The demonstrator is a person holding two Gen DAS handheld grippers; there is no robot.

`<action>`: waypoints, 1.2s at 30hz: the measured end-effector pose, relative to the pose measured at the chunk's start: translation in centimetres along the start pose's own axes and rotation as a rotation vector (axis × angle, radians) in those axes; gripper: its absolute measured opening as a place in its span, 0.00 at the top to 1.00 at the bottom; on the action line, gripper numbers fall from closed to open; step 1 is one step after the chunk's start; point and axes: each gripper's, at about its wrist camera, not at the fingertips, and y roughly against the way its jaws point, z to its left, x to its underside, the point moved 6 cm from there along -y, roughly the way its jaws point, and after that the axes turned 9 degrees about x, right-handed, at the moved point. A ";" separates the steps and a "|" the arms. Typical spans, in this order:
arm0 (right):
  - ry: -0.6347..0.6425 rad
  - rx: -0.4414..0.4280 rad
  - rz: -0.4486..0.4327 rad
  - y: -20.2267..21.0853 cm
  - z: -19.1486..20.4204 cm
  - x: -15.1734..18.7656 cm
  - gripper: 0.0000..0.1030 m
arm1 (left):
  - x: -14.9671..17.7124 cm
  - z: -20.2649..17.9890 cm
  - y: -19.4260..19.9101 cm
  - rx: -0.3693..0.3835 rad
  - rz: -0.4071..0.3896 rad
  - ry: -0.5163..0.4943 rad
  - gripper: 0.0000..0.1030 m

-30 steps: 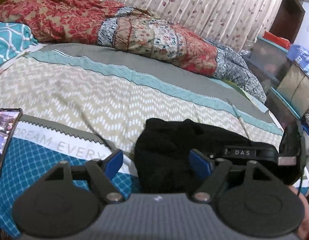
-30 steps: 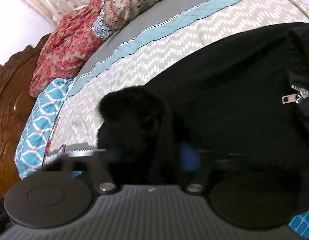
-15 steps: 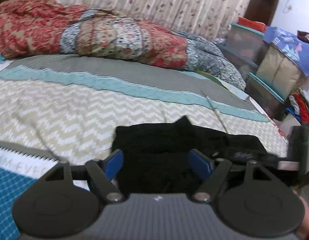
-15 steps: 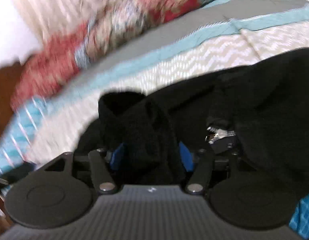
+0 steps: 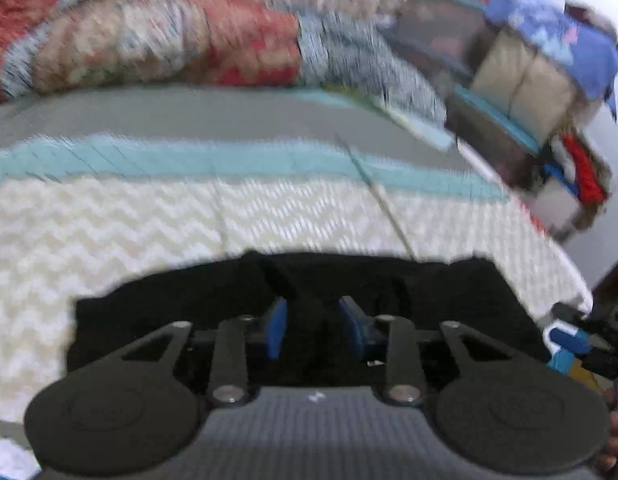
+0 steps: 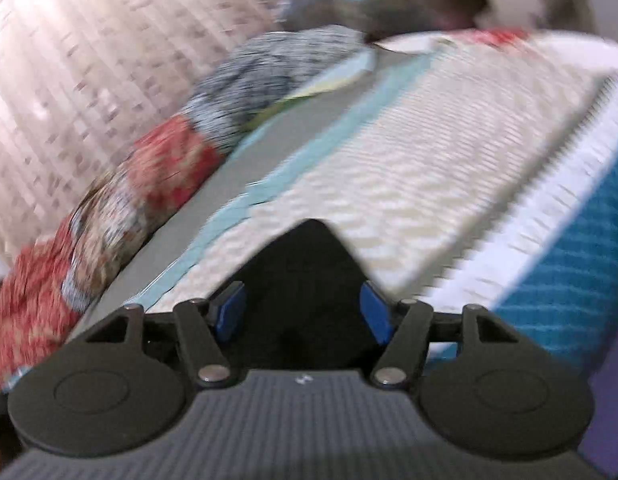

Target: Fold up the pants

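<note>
The black pants (image 5: pixel 449 300) lie bunched on the patterned bedspread (image 5: pixel 149 220), spread wide across the near part of the left wrist view. My left gripper (image 5: pixel 313 326) is shut on a fold of the pants, the blue pads pinching the cloth. In the right wrist view a pointed corner of the pants (image 6: pixel 309 264) sits between the blue pads of my right gripper (image 6: pixel 303 312), which grips it. Both views are blurred by motion.
A rolled red and blue quilt (image 5: pixel 229 40) lies along the far side of the bed, in front of a curtain (image 6: pixel 89 60). Stacked storage boxes and cloth (image 5: pixel 529 80) stand beyond the bed's right edge. A thin stick (image 5: pixel 381 196) lies on the bedspread.
My left gripper has closed from wide open onto the pants. Both grippers have swung to the right, and the right one now holds a pointed corner with the bed's right part behind it.
</note>
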 end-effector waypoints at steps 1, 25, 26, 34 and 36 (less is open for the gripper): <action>-0.023 0.014 0.006 -0.3 -1.0 -0.1 0.33 | 0.4 0.0 -1.3 -0.006 0.037 0.003 0.77; 0.578 -0.142 -0.120 4.2 12.4 5.1 0.79 | -6.3 -12.5 -0.2 0.138 0.255 -0.091 0.07; 0.612 -0.149 -0.124 4.4 13.2 5.8 0.79 | -6.2 -12.8 -0.9 0.137 0.278 -0.095 0.07; 0.759 -0.231 -0.171 6.8 18.5 9.5 0.81 | -4.9 -9.2 1.8 0.056 0.257 -0.104 0.86; 0.775 -0.276 -0.183 7.4 19.6 10.3 0.81 | -5.3 -6.8 4.5 0.071 0.203 -0.059 0.86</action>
